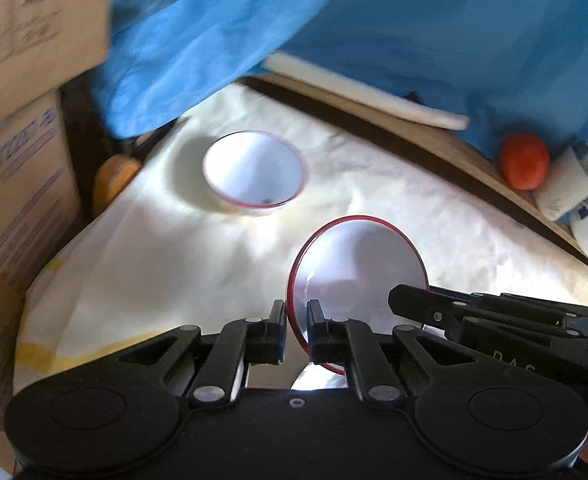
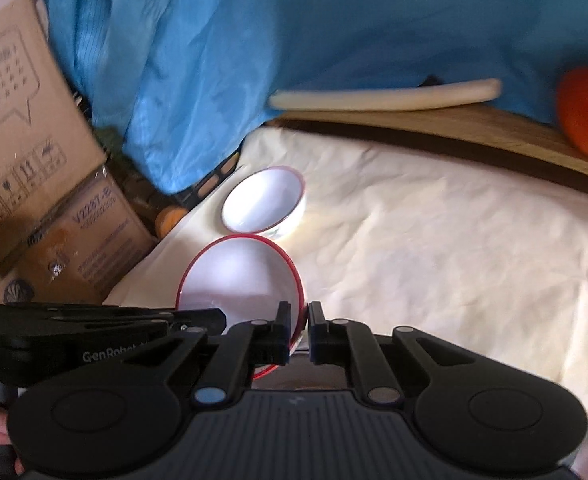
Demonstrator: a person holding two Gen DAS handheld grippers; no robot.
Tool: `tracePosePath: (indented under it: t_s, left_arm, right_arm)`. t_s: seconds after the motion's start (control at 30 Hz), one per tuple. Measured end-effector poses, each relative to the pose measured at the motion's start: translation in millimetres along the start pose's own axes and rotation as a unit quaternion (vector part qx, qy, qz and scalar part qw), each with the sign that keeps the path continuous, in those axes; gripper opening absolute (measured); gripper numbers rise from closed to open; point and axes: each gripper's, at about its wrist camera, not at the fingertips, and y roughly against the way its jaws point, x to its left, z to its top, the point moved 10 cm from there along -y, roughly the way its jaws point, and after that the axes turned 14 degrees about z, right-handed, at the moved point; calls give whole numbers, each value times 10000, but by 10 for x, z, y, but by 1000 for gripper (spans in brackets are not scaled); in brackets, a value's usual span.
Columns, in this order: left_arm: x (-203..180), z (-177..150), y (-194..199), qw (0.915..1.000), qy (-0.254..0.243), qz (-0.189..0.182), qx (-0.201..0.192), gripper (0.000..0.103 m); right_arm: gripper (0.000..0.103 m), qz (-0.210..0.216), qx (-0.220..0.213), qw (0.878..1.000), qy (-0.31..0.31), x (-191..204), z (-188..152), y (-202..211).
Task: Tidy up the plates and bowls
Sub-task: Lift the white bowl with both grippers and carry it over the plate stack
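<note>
Both tongs pinch opposite rims of one white, red-edged plate

Cream cloth, creased, covers the work surface; yellow stain at its near left. Wooden board edge runs along the far right side. Blue fabric hangs across the whole far background. Cardboard boxes with printed labels stacked at left. Pale flat strip lies on the wood at far. Light falls in soft patches, casting shadows on the cloth.
</note>
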Motion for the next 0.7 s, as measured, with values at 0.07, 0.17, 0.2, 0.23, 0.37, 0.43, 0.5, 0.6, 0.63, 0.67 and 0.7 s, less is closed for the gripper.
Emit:
tracePosePath:
  t_s: [0.07, 0.17, 0.2, 0.23, 0.37, 0.43, 0.5, 0.6, 0.63, 0.67, 0.7]
  left_arm:
    - [-147, 22, 36, 9999, -113, -77, -44, 10]
    - [-391, 40, 80, 9992, -324, -208, -92, 10]
    - [-474, 41, 91, 9989, -387, -256, -101, 10]
    - [-571, 40, 106, 9984, -463, -314, -113, 10]
    - [-932, 24, 180, 9956, -744, -550, -169, 10]
    - [-1121, 11, 215, 9936, -879, -679, -196, 10]
    - [-1281, -10, 257, 9917, -995, -787, -214, 10]
    - [-1503, -40, 296, 9887, -1158, -922, -234, 10]
    - [-1573, -62, 324, 9877, -1209, -965, -237, 10]
    - [-1629, -82, 337, 9867, -1255, -1001, -235, 10]
    - [-1680, -101, 352, 9858, -1304, -1035, -234, 10]
  right_arm:
    - [9, -89, -99, 9999, -36, -85, -6, 132]
    - [9, -239, -263, 9993, -129, -226, -38, 352]
    - [9, -294, -316, 9989, -159, -270, -46, 420]
    - [9, -349, -364, 9986, -187, -312, -59, 489]
    - [9, -598, -567, 9961, -321, -509, -137, 813]
    - [9, -724, -673, 9942, -414, -607, -180, 975]
    - [9, -842, -776, 9922, -497, -700, -229, 1130]
    - [9, -1266, -789, 9864, -694, -835, -314, 1368]
    - [9, -1303, -815, 9855, -722, -854, -330, 1422]
    - [9, -1343, -843, 9845, -751, -872, -351, 1475]
    - [9, -1376, -866, 9836, -776, -885, -371, 1519]
